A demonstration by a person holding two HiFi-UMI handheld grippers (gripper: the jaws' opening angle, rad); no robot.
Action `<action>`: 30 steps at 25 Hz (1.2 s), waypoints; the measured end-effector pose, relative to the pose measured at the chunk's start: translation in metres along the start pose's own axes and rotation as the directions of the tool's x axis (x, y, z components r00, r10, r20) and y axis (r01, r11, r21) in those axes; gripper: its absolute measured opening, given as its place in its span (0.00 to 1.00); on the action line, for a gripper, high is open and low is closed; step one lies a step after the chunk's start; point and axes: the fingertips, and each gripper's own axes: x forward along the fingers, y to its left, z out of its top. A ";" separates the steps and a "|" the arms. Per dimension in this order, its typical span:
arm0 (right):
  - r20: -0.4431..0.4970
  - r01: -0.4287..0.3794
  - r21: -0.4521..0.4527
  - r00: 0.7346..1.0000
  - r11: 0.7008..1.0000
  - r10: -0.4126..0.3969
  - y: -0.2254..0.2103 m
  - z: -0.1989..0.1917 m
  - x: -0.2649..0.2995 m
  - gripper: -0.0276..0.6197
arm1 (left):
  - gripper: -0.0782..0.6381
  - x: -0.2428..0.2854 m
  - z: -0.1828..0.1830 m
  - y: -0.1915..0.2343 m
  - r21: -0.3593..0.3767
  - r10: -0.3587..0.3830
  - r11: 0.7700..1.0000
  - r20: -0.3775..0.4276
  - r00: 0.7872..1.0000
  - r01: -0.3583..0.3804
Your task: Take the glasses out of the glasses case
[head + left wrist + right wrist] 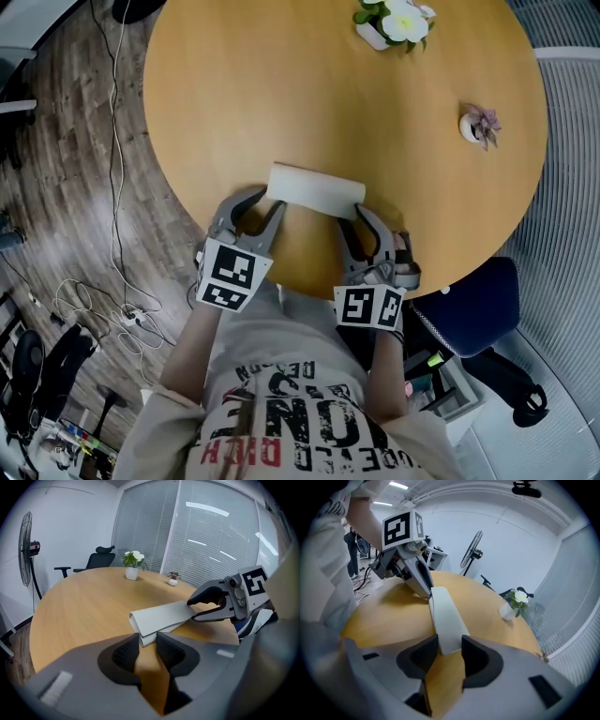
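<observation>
A pale grey glasses case (pixel 316 190) lies closed on the round wooden table (pixel 281 94), close to its near edge. My left gripper (pixel 265 202) is at the case's left end, jaws open. In the left gripper view the case (pixel 161 616) ends just at the tips of my left gripper (pixel 148 641), with table showing between the pads. My right gripper (pixel 351 216) is at the case's right end, also open. In the right gripper view the case (pixel 445 616) reaches in between the tips of my right gripper (pixel 450 646). No glasses show.
A white pot of flowers (pixel 394 23) stands at the table's far side and a small potted plant (pixel 478 125) at the right. A blue chair (pixel 469 305) is near my right elbow. Cables (pixel 112 234) lie on the floor at left. A standing fan (pixel 26 550) is by the wall.
</observation>
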 end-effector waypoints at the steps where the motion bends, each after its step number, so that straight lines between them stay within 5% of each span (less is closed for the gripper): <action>1: 0.003 -0.006 0.005 1.000 1.000 0.006 -0.001 0.001 -0.001 0.28 | 0.28 0.000 0.000 0.000 0.000 0.000 1.000 0.000 1.000 0.000; 11: 0.065 -0.022 0.105 0.998 0.994 0.015 -0.020 0.015 -0.017 0.15 | 0.28 0.001 -0.001 0.000 -0.014 -0.004 1.000 -0.008 1.000 0.004; 30: 0.096 0.081 0.260 0.989 0.962 -0.109 -0.088 0.022 0.008 0.13 | 0.28 0.001 -0.008 -0.002 -0.061 -0.020 0.998 -0.036 0.999 0.018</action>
